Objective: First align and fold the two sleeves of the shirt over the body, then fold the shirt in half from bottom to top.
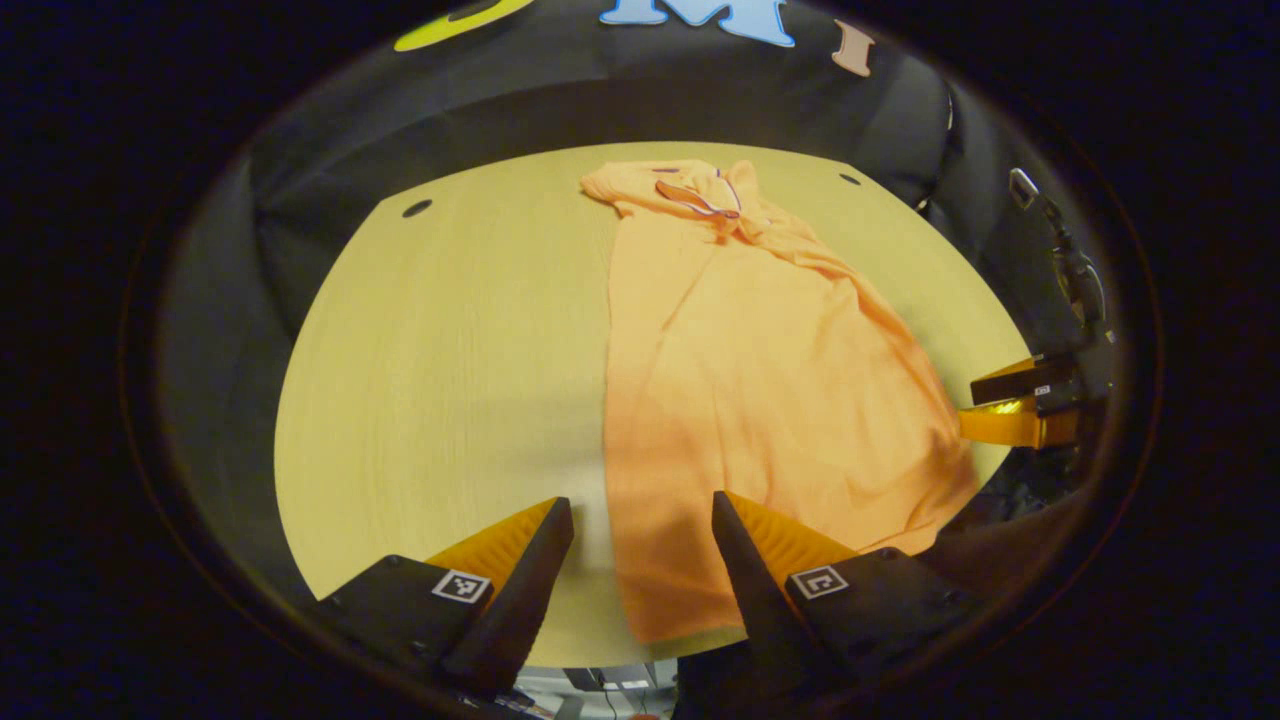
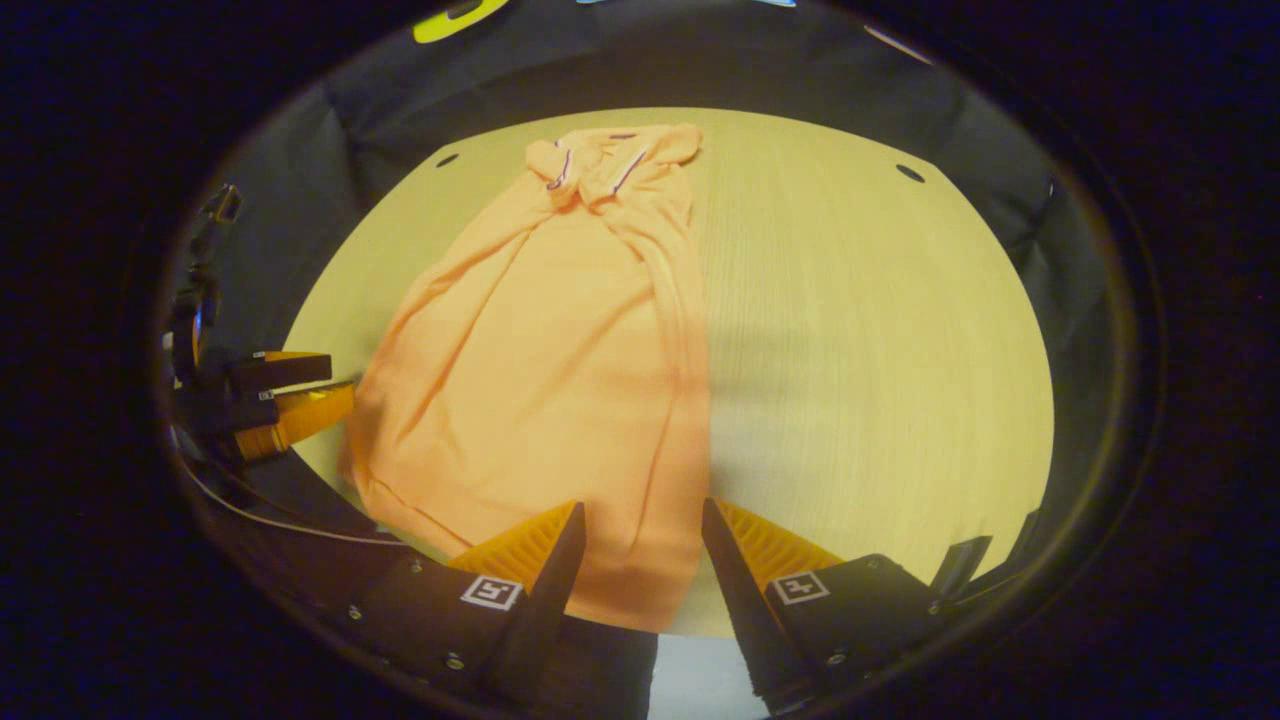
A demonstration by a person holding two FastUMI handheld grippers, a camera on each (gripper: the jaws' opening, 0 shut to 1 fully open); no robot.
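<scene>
Both grippers are seen wide open with nothing held between their fingers. Left gripper (image 1: pixel 640 515) is poised above the near edge of the table (image 1: pixel 440 380), at the bottom left corner of the shirt (image 1: pixel 760 390), its right finger over the cloth and its left over bare wood. Right gripper (image 2: pixel 635 520) is poised above the shirt's (image 2: pixel 560 370) bottom right corner, the hem lying between its spread fingers. The orange shirt is laid lengthwise on the pale wooden table, collar (image 2: pixel 600 165) at the far end, both sleeves already folded over the body, hem at the near edge
</scene>
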